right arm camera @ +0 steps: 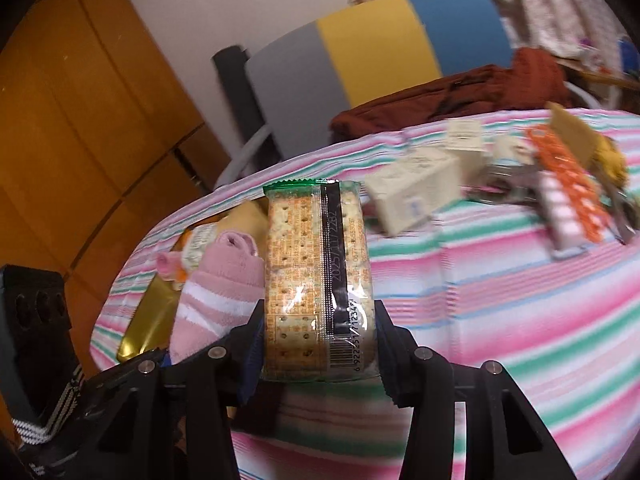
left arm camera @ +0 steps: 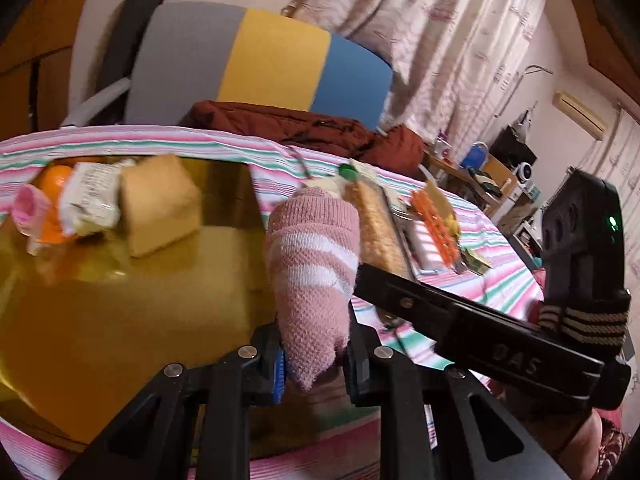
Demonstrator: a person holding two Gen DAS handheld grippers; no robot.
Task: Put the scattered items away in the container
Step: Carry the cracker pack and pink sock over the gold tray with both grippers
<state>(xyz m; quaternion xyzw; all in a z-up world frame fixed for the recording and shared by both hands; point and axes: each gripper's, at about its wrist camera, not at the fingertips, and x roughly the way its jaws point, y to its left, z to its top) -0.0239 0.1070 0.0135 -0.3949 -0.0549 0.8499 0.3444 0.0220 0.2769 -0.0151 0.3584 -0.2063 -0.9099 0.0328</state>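
We pinch a pink white-striped knit sock (left arm camera: pixel 316 276) in our left gripper (left arm camera: pixel 314 360) over the gold tray's (left arm camera: pixel 120 312) right edge; our right gripper (right arm camera: pixel 320 344) clamps a clear-wrapped cracker pack (right arm camera: pixel 316 280) above the striped tablecloth (right arm camera: pixel 500 300).

Pink white-striped sock (left arm camera: pixel 312 276) and clear-wrapped cracker pack (right arm camera: pixel 318 280) stand upright above the gold tray (left arm camera: pixel 120 312).

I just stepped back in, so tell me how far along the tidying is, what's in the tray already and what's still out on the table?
Partly done. The gold tray already holds a yellow sponge, a white packet and some orange and pink items. In hand: the left gripper grips a pink striped sock, and the right gripper grips a cracker pack. Left on the striped tablecloth: white boxes, an orange rack and small clutter.
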